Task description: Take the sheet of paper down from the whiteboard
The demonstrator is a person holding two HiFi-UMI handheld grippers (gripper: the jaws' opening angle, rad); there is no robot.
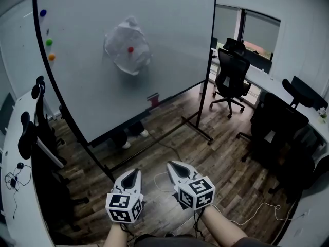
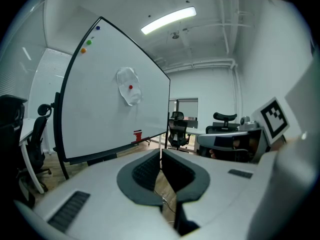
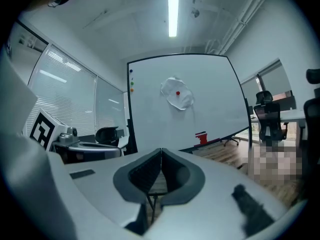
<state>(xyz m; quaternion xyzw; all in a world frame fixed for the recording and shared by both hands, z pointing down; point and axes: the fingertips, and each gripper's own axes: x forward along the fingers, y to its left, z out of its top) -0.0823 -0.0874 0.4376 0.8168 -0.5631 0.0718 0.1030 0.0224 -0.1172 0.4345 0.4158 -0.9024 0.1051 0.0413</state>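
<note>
A crumpled white sheet of paper (image 1: pixel 127 46) hangs on the whiteboard (image 1: pixel 169 45), pinned by a red magnet (image 1: pixel 130 49). The same paper (image 2: pixel 128 86) shows far ahead in the left gripper view, and the paper (image 3: pixel 177 93) again in the right gripper view. My left gripper (image 1: pixel 133 172) is low in the head view, well short of the board, jaws shut with nothing in them. Beside it my right gripper (image 1: pixel 170 164) is also shut and empty. Both point toward the board over the wooden floor.
Blue, green and orange magnets (image 1: pixel 49 42) sit at the board's upper left. A red eraser (image 1: pixel 153 99) rests on the board's tray. The board's stand foot (image 1: pixel 198 129) juts onto the floor. Black office chairs (image 1: pixel 230 76) and desks stand right; more chairs (image 1: pixel 36 133) left.
</note>
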